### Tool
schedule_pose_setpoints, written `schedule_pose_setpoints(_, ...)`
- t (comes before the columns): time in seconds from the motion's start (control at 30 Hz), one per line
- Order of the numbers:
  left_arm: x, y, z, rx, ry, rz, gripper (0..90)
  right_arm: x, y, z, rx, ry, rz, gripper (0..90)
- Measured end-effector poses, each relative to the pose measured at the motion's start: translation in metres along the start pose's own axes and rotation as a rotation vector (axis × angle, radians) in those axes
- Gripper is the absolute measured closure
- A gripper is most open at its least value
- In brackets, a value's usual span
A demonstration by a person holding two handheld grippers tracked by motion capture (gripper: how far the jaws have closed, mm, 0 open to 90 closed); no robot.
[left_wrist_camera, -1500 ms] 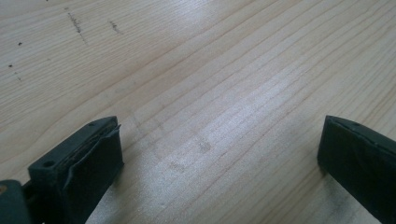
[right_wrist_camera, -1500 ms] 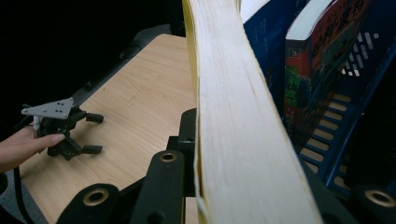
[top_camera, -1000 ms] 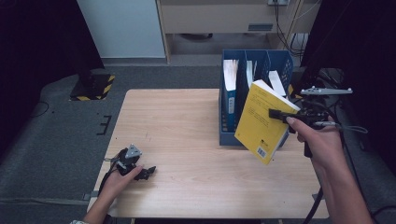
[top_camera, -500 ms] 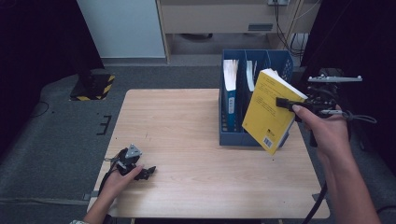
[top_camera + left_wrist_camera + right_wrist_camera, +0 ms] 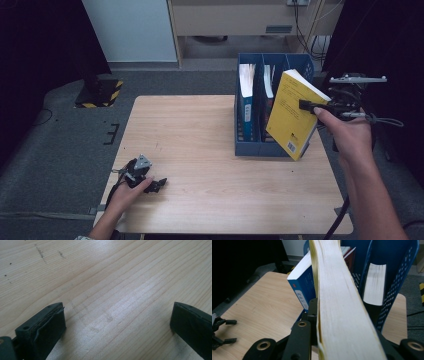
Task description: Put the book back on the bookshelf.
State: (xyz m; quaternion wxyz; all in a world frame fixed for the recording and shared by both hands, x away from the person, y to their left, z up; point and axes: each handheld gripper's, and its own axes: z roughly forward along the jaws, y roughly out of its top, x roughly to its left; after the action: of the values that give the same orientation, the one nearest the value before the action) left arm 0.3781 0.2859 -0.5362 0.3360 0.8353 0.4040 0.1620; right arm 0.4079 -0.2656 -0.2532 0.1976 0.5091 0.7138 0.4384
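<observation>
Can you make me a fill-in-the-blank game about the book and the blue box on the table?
1. The right gripper is shut on a ____ book.
2. The file box on the table is ____.
3. The left gripper rests on the table with its jaws ____.
4. The held book is tilted, its lower corner in front of the box's ____ end.

Missing words: yellow; blue; open; right

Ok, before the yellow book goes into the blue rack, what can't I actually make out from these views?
- Yellow book, high view: cover text too small to read.
- Right claw, right gripper view: the book's page block covers the far jaw, so the pad contact there is hidden.
- Blue rack, high view: the book blocks its right-hand slot, so free room there is unclear.
- Left claw, left gripper view: jaw tips cut off by the bottom edge.
</observation>
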Motion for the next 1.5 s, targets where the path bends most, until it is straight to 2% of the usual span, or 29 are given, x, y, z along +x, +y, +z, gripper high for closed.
schedule_pose_setpoints(0.2, 0.000, 0.000, 0.000, -0.001, 0.000, -0.001, 0.0, -0.001, 0.003, 0.003, 0.018, -0.020, -0.004, 75.3)
schedule_pose_setpoints(0.5, 0.000, 0.000, 0.000, 0.001, 0.000, 0.000, 0.0, -0.010, 0.006, 0.014, 0.027, -0.074, 0.025, 75.2)
schedule_pose_setpoints(0.8, 0.000, 0.000, 0.000, -0.001, -0.001, 0.001, 0.0, -0.012, 0.018, 0.045, 0.009, -0.138, 0.070, 75.2)
schedule_pose_setpoints(1.0, 0.000, 0.000, 0.000, -0.001, -0.001, 0.001, 0.0, -0.007, 0.025, 0.071, -0.013, -0.198, 0.088, 75.2)
schedule_pose_setpoints(1.17, 0.000, 0.000, 0.000, -0.001, -0.001, 0.001, 0.0, -0.003, 0.027, 0.091, -0.004, -0.223, 0.080, 75.2)
schedule_pose_setpoints(1.5, 0.000, 0.000, 0.000, -0.002, -0.002, 0.003, 0.0, -0.014, 0.029, 0.123, -0.025, -0.257, 0.140, 75.0)
